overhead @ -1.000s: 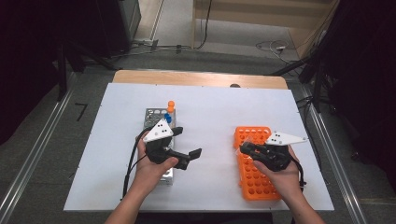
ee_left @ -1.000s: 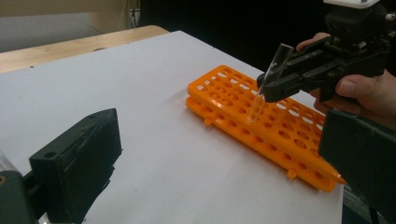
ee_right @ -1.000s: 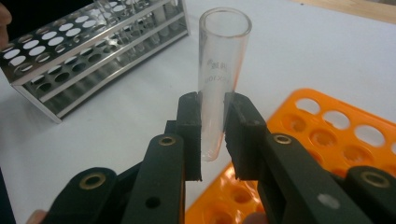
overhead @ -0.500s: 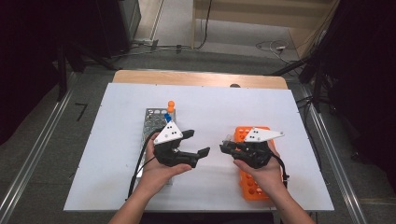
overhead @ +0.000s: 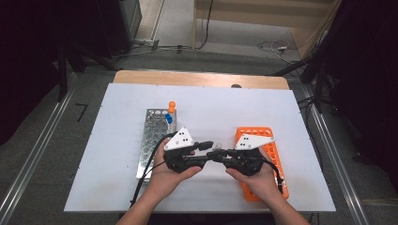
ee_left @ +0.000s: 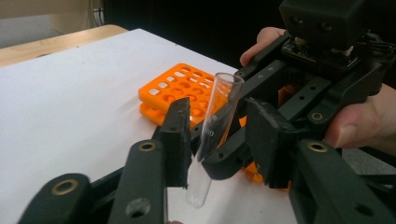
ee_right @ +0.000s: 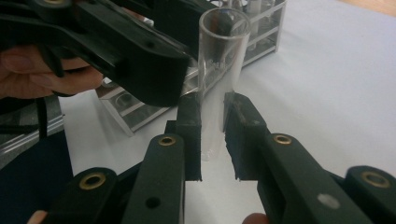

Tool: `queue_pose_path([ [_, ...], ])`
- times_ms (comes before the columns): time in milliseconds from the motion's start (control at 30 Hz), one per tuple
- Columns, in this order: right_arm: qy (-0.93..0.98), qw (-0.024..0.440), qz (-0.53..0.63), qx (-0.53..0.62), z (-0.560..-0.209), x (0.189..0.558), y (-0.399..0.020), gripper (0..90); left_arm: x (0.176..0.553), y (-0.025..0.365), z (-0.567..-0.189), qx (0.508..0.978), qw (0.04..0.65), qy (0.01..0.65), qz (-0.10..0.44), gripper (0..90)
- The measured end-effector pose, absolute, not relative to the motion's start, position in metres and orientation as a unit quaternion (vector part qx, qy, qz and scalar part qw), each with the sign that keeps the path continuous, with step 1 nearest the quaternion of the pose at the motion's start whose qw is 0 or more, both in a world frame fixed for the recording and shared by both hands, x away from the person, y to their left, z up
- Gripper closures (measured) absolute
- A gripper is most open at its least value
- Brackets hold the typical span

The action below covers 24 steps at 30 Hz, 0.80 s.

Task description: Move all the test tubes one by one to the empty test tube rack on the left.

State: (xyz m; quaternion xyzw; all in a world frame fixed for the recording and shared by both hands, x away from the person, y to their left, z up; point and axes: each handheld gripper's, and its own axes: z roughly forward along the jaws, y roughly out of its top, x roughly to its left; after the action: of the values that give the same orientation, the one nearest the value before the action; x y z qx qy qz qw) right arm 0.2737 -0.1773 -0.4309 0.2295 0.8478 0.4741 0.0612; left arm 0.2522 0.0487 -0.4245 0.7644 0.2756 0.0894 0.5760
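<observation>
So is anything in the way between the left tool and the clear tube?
Nothing visible is. The clear tube already stands between the left tool's open jaws, close by one and apart from the other. The right tool is shut on it.

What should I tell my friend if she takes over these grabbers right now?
Right gripper: shut on the clear test tube, holding it upright above the table.
Left gripper: open, its jaws on either side of the same tube but not squeezing it.
Metal rack is by the left hand; it holds an orange-capped tube and a blue-capped tube at its far end. Orange rack is under the right hand.
Done: the tube is in the right gripper.
Left, probably: pull the left gripper away and set the tube in the orange rack.
</observation>
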Motion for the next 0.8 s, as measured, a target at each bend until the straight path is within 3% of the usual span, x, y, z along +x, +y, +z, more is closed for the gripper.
queue_pose_path([
  [233,0.852,0.052,0.473,0.218,-0.4317,0.2684,-0.1711,73.9,0.2533,0.0452,-0.4258,0.767,0.577,0.270,0.076,71.5],
  [800,0.852,0.033,0.478,0.212,-0.4357,0.2702,-0.1734,70.5,0.2506,0.0473,-0.4259,0.773,0.567,0.266,0.105,77.1],
])
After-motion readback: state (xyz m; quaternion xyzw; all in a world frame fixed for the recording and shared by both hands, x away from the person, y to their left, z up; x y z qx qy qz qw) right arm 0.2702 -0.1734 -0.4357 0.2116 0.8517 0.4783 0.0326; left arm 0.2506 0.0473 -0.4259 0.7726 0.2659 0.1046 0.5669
